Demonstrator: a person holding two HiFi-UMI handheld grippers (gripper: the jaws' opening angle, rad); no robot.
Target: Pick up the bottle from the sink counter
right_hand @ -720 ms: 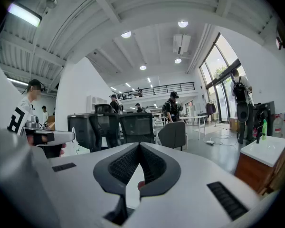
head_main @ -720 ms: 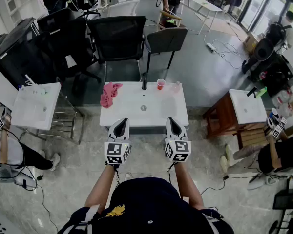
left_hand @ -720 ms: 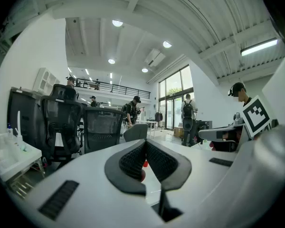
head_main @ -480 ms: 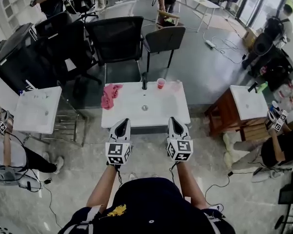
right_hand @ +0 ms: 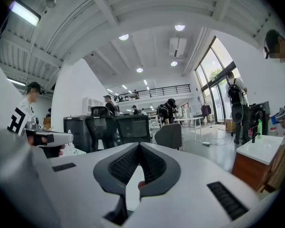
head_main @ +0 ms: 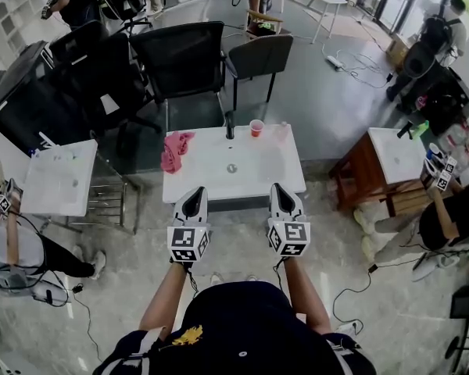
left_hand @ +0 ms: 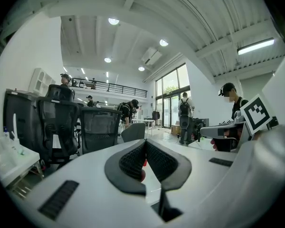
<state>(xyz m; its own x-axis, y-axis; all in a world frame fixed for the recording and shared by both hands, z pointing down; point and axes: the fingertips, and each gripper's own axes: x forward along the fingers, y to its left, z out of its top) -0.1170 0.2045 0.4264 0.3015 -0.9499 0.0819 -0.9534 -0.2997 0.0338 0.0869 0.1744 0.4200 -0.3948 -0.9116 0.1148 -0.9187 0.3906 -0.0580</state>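
- Currently both tools are clenched on nothing: the left gripper (head_main: pixel 191 199) and the right gripper (head_main: pixel 279 194) each show their pads pressed tip to tip. Both are held roughly level, just short of the near edge of the sink counter (head_main: pixel 234 184).
- Seemingly the bottle (head_main: pixel 282 132) is the pale, clear shape at the counter's far right corner, just beside the red cup (head_main: pixel 256 127) (too small for me to be sure of its outline).
- Judged from this, the right gripper is the nearer tool. Its jaws need to part before it reaches over the basin.
- Coming in level from the right side should keep the cup and the faucet (head_main: pixel 229 126) from being knocked.
- Close low on the bottle's body, then lift straight up. The pink cloth (head_main: pixel 174 151) at the left lies well apart from that path.
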